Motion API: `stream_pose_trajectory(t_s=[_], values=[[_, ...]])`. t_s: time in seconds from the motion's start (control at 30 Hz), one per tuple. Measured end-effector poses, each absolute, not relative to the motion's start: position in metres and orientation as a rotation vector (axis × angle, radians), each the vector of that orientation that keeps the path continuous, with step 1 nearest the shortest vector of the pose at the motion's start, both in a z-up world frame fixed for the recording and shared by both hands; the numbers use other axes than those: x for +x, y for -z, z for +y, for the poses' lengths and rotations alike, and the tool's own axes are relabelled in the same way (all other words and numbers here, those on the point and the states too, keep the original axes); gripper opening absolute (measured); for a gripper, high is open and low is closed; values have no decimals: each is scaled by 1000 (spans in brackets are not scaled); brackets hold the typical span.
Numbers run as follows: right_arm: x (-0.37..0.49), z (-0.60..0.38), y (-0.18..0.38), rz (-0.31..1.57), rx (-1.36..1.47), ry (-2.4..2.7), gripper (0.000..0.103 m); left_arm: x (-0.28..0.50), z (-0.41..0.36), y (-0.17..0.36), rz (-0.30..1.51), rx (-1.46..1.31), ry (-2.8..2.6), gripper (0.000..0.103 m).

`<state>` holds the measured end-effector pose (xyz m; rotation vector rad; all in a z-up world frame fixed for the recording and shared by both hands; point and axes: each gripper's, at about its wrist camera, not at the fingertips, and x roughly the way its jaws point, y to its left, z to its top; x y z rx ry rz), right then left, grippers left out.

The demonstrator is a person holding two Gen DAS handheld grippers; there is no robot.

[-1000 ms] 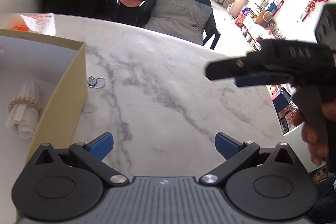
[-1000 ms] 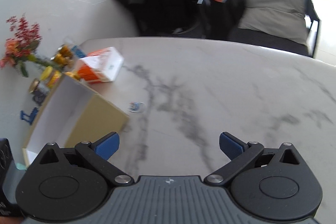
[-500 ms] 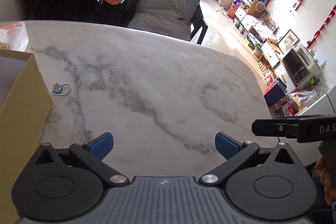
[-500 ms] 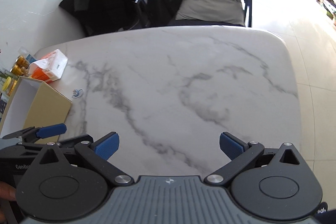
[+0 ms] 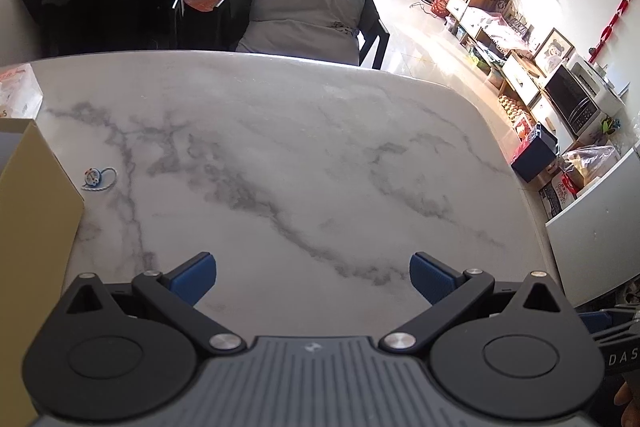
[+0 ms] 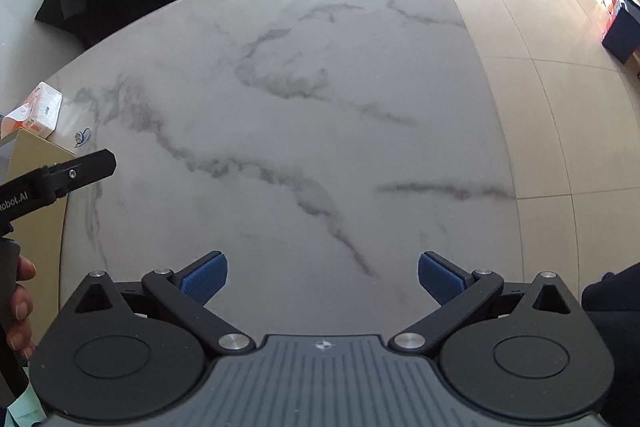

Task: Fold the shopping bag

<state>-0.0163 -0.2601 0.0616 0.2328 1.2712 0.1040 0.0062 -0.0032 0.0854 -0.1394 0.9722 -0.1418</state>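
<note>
Jaws wide apart on my left gripper [image 5: 313, 277], nothing between them, just bare marble table [image 5: 280, 155] ahead. Off to the left there's a box [image 5: 36, 211], a little blue charm [image 5: 95, 179] beside it, and a chair [image 5: 308, 11] across the table. Right wrist view: right gripper [image 6: 323, 277] spread open and empty too, hovering over the same table, with the left gripper poking in from the left edge. Can't spot the bag anywhere in either view. My guess is it'll be light, floppy and a bit slippery, so I'd pinch it at the corners or handles, one per gripper.
</note>
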Motion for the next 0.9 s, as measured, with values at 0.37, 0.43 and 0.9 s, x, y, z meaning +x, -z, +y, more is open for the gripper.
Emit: stream_pose_trajectory(t_s=[0.37, 0.43, 0.9], values=[[-23, -231, -45, 1113, 197, -99, 102, 4, -15, -76, 965, -38, 123, 102], [-18, -229, -39, 1071, 159, -76, 102, 8, -18, -71, 949, -15, 116, 102], [17, -214, 4, 888, 17, 7, 102, 30, -34, -30, 803, 38, 116, 102]])
